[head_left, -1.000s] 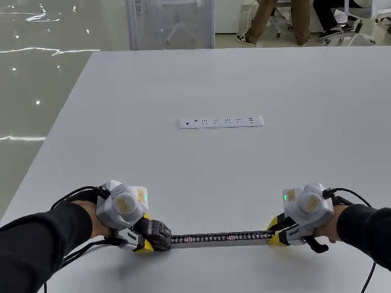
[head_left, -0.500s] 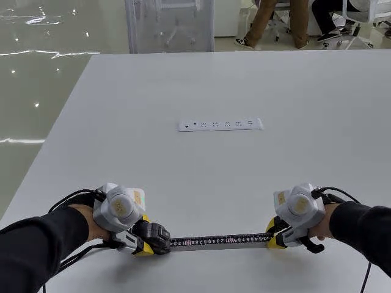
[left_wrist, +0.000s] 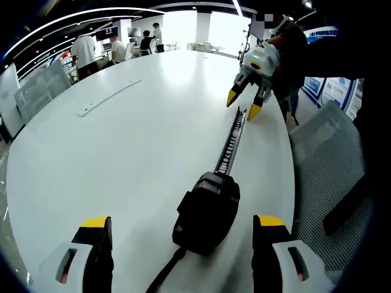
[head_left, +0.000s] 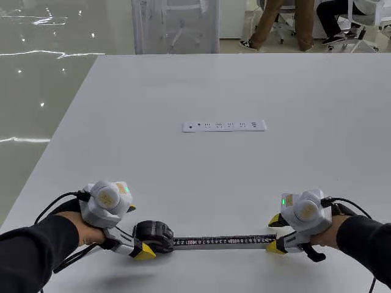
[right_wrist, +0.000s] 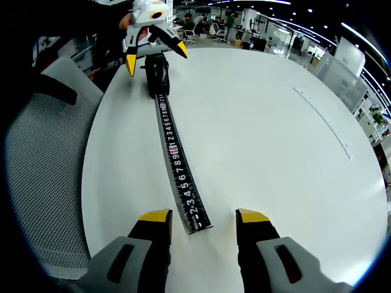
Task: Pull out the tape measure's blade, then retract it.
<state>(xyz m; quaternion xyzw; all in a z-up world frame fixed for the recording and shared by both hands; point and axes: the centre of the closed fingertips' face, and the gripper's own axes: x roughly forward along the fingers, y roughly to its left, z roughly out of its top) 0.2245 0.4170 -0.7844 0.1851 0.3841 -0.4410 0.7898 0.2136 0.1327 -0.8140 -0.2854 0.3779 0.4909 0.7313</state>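
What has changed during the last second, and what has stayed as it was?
The left hand-held gripper has drawn back leftward off the black tape measure case and stands open. The right hand-held gripper, also open, the extended numbered blade and the white power strip stayed put.

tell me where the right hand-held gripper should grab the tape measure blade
Take the blade at its free end, which lies flat on the table between the open jaws of the right hand-held gripper. Come in along the blade's length, from the end away from the case. It is thin and flat, so closing across its narrow width probably suits best.
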